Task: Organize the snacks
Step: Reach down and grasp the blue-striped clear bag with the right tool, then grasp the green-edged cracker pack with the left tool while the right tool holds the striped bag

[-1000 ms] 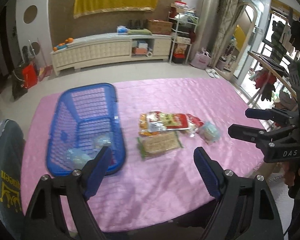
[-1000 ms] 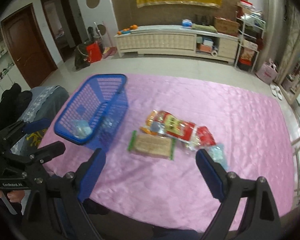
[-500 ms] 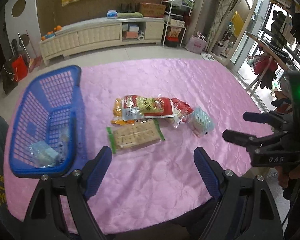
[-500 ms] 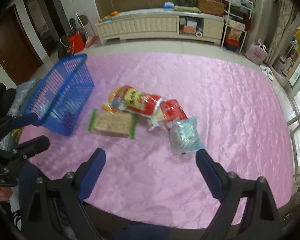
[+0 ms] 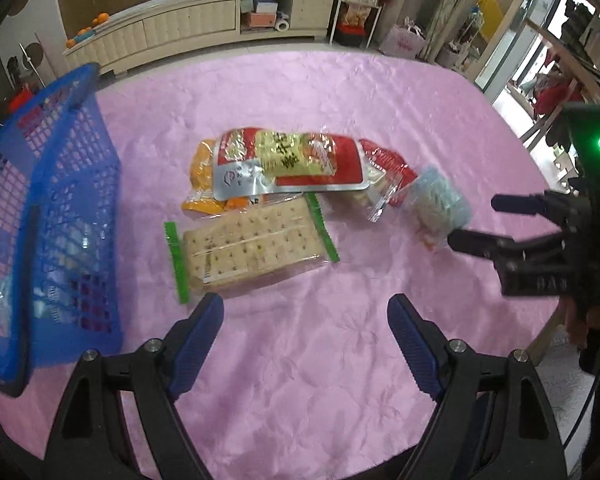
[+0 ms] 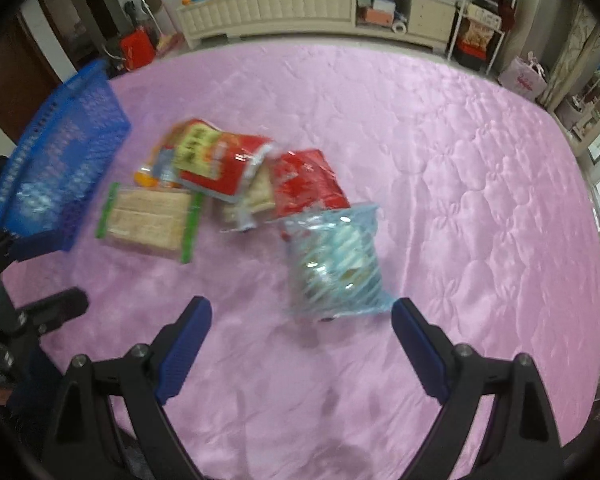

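Currently both claws, left gripper and right gripper, are held apart and empty; the blue snack bag could be crushed if clamped hard.

Blue basket cut off, contents blurred

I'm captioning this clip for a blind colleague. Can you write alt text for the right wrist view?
The right gripper, jaws open and empty, points down at a pale blue snack bag on a pink tablecloth. Beyond it lie a red packet, a cracker pack and more snacks, with a blue basket at the left.
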The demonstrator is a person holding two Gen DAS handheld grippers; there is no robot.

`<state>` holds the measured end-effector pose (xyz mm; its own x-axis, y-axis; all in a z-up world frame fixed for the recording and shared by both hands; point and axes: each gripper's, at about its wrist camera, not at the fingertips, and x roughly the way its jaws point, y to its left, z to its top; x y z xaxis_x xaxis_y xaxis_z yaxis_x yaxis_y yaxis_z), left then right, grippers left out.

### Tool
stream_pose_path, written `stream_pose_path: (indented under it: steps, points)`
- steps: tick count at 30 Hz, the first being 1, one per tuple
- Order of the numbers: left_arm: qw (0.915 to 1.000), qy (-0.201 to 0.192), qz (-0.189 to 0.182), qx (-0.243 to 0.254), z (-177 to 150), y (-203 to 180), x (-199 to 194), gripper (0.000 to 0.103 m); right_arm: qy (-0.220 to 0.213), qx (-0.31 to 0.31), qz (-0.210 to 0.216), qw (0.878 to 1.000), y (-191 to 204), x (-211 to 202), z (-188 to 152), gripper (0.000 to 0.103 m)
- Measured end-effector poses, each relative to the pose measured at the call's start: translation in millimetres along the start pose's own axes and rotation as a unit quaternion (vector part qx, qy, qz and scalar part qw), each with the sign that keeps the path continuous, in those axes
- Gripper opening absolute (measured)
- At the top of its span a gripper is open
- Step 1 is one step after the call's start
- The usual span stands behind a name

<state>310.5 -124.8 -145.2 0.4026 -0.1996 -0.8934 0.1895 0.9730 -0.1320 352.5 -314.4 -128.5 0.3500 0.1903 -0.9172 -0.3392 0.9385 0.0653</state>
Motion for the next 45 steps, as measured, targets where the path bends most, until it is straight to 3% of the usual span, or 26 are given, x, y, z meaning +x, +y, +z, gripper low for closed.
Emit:
stream_pose_path:
  steps: [9, 12, 13, 14, 17, 22, 25, 29, 32, 37, 41, 45]
  points:
    - [0.9998, 0.016, -0.01, -0.002, 6, 3, 26, 0.082, 0.018, -0.026, -0.031, 0.999, -11, 36, 9, 0.092]
    - [0.9998, 0.015, -0.009, -0.002, 7, 8, 28, 0.082, 0.011, -0.028, -0.008, 1.0, -11, 39, 9, 0.081]
    - [0.9999, 0.016, -0.005, 0.001, 7, 9, 28, 0.082, 0.009, -0.03, -0.006, 0.999, -10, 40, 8, 0.068]
    - [0.9998, 0.017, 0.002, 0.006, 8, 11, 28, 0.082, 0.007, -0.032, -0.012, 0.999, -9, 40, 7, 0.062]
    - [0.999, 0.016, 0.024, 0.034, 9, 13, 26, 0.082, -0.009, -0.031, -0.014, 0.999, -5, 34, 4, 0.061]
    - [0.9944, 0.024, 0.058, 0.084, 18, 17, 25, 0.082, -0.031, -0.038, 0.018, 0.999, 19, 15, -5, 0.06]
    - [0.985, 0.041, 0.082, 0.146, 24, 9, 28, 0.082, -0.034, -0.049, 0.045, 0.997, 35, 6, -13, 0.06]
    - [0.9651, 0.072, 0.112, 0.225, 24, -5, 42, 0.082, -0.032, -0.058, 0.072, 0.995, 50, 3, -22, 0.061]
    - [0.9545, 0.088, 0.129, 0.254, 28, -7, 51, 0.082, -0.028, -0.054, 0.077, 0.995, 50, 7, -23, 0.061]
    - [0.9456, 0.12, 0.15, 0.263, 39, -6, 68, 0.082, -0.022, -0.035, 0.091, 0.995, 37, 17, -20, 0.061]
    - [0.9218, 0.131, 0.185, 0.314, 41, -12, 82, 0.082, -0.022, -0.037, 0.108, 0.993, 32, 19, -17, 0.061]
    - [0.9052, 0.156, 0.187, 0.348, 45, -16, 96, 0.084, -0.021, -0.051, 0.132, 0.99, 37, 20, -15, 0.061]
